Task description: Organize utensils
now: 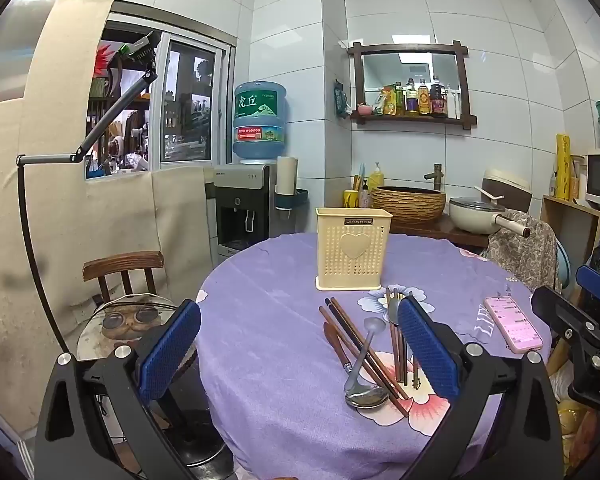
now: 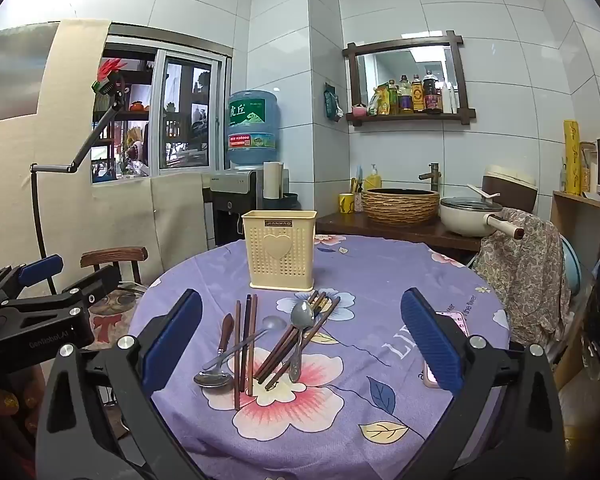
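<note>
the spoons and chopsticks (image 2: pixel 268 348) lie loose in a heap mid-desk (image 2: pixel 380 420), just before the empty cream holder (image 2: pixel 280 252) meant for them. my left gripper (image 1: pixel 300 348) and right gripper (image 2: pixel 300 340) hang spread wide, holding nothing, ready to pick.

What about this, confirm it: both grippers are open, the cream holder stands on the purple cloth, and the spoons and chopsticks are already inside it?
Not the last part. The spoons and chopsticks lie loose on the purple cloth in front of the cream holder, as the right wrist view shows.
</note>
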{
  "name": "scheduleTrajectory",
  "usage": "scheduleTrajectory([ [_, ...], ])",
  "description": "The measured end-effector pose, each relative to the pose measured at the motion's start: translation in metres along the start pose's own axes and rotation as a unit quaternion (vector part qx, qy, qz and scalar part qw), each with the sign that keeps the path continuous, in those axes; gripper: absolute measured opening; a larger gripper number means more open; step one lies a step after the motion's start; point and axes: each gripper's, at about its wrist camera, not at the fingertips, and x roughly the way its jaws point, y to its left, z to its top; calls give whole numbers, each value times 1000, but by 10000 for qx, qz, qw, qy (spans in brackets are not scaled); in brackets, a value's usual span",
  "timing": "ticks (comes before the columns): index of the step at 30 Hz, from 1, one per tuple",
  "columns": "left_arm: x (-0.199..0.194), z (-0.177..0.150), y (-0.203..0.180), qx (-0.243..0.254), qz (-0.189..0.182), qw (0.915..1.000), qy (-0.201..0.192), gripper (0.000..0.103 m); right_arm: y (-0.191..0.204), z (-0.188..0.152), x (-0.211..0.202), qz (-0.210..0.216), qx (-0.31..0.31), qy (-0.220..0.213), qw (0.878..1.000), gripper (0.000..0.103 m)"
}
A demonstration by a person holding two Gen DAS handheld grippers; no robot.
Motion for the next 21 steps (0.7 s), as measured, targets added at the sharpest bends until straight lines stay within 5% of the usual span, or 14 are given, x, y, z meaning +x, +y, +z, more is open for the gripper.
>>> scheduleTrajectory([
  [21,7,-4,-10,54,-11,10000,37,97,-3,-6,2,-3,23,26,10000,98],
])
